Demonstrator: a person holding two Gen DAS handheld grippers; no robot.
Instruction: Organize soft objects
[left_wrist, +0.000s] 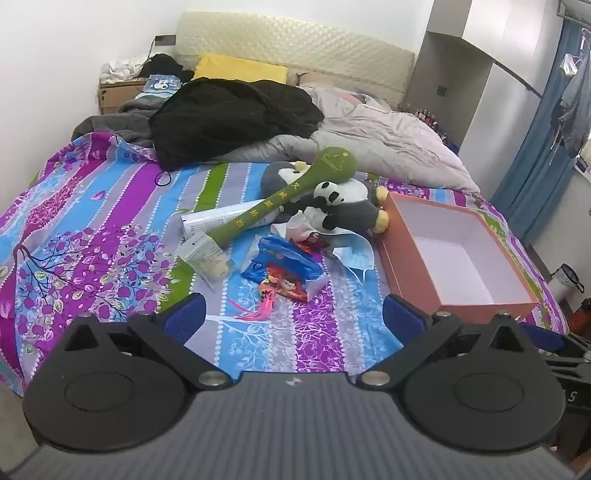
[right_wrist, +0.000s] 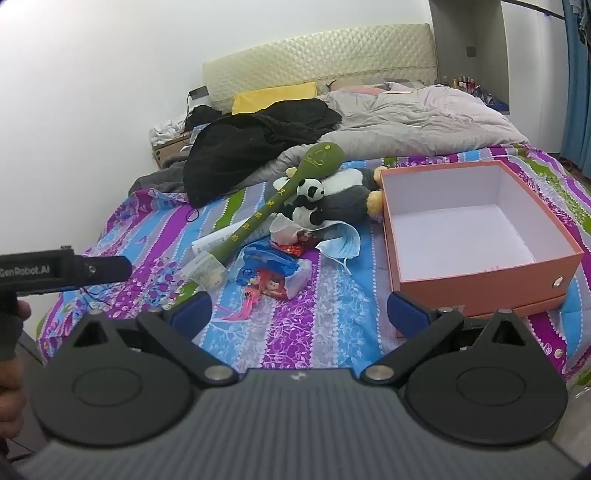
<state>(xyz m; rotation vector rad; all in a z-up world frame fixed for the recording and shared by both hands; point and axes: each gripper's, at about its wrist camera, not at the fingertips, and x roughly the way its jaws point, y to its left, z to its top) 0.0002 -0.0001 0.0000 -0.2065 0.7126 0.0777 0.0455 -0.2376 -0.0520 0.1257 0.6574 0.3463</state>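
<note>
Both claws, the left claw (left_wrist: 293, 319) and the right claw (right_wrist: 299, 312), are spread wide and hold nothing. They hang over the near bed (left_wrist: 92, 229). Farther off, a toy panda (left_wrist: 332, 195) and green stick (left_wrist: 295, 192) lie left of the box (left_wrist: 406, 254).

We see our left gripper (left_wrist: 293, 314) as a matte black body with ribbed grey top, two round black discs, silver screws at the linkage pivots, and blue textured fingers (left_wrist: 184, 317). Our right gripper (right_wrist: 301, 314) looks the same: black angular links, silver screws, blue fingers (right_wrist: 192, 312). In its view, the other gripper's black side bears white "GenRobot.AI" lettering.
</note>
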